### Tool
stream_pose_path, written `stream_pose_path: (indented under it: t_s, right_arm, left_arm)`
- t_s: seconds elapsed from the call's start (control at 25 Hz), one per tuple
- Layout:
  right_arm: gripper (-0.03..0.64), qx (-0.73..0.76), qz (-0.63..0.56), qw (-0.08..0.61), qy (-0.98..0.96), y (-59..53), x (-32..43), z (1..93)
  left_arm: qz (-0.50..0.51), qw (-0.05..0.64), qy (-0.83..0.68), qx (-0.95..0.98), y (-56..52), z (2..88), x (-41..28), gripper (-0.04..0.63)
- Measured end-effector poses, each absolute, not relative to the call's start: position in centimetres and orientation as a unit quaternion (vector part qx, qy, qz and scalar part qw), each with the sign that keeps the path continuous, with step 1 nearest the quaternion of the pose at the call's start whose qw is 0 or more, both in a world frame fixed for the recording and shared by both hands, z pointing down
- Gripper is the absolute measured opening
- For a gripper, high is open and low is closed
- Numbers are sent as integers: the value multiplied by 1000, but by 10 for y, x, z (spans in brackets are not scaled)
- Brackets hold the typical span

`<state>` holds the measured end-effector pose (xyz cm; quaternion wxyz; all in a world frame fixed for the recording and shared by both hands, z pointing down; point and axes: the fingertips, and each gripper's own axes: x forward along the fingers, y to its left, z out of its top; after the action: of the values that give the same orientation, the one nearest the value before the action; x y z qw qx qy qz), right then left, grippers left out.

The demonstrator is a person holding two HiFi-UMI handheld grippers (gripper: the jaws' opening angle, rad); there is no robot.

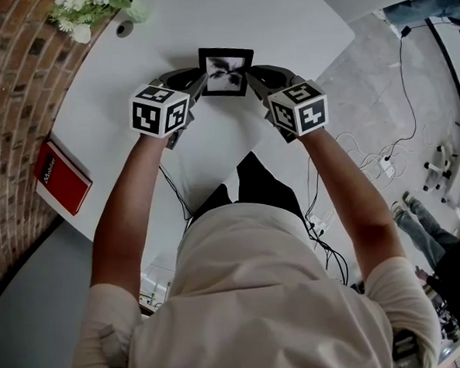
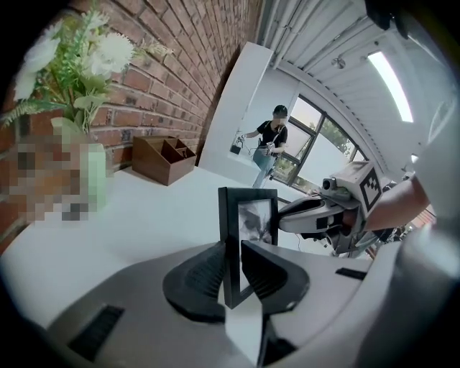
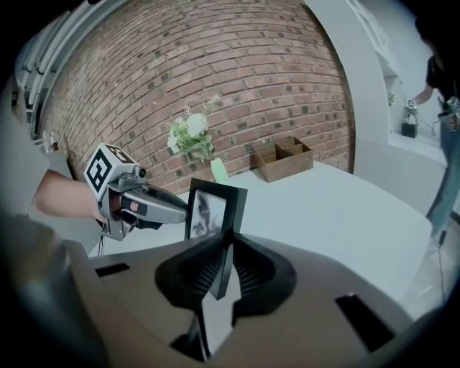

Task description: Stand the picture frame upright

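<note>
A small black picture frame (image 1: 227, 70) with a black-and-white photo is held upright over the white table (image 1: 298, 27), picture side toward me. My left gripper (image 1: 197, 85) is shut on its left edge; in the left gripper view the ribbed pads (image 2: 205, 277) press on the frame (image 2: 248, 219) from both sides. My right gripper (image 1: 256, 80) is shut on the right edge, and its pads (image 3: 248, 269) clamp the frame (image 3: 213, 208) likewise. Each gripper shows in the other's view: right gripper (image 2: 316, 214), left gripper (image 3: 147, 203). Whether the frame's bottom touches the table is hidden.
A red book (image 1: 61, 178) lies at the table's left edge by the brick wall. A vase of white flowers (image 1: 87, 13) stands at the far left, a wooden organizer (image 3: 282, 158) beyond it. Cables (image 1: 391, 142) run over the floor at right. A person (image 2: 267, 144) stands far off.
</note>
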<state>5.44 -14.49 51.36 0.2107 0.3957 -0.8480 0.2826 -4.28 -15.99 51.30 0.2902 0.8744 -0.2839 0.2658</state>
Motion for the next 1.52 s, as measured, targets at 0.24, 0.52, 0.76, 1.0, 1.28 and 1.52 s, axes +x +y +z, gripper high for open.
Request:
stream_pose_path:
  t_s: [0.24,0.52,0.76,1.0,1.28,1.52]
  right_arm:
    - [48,397,261,209,-855,-162,64,504]
    - [46,397,233,206,-863,-182,74,490]
    - [46,398,205,202,-871,-202,81,481]
    - [46,387,189,202,-880,-218,88,477]
    - [43,379,167,191,-890,-236,93,473]
    - [40,367,165,198,-894,-247,95,482]
  left_arm:
    - [256,280,-290,879,-176,505,-33,61]
    - [252,262,-289,886,-197,494,-22,61]
    - [250,250,-293,889,-212,490,-16,61]
    - [244,241,-308,887,-226,486,-9,61]
    - [253,216,-321,886,-252,478,-3,63]
    - [248,213,-339,882,-269,479,-1,63]
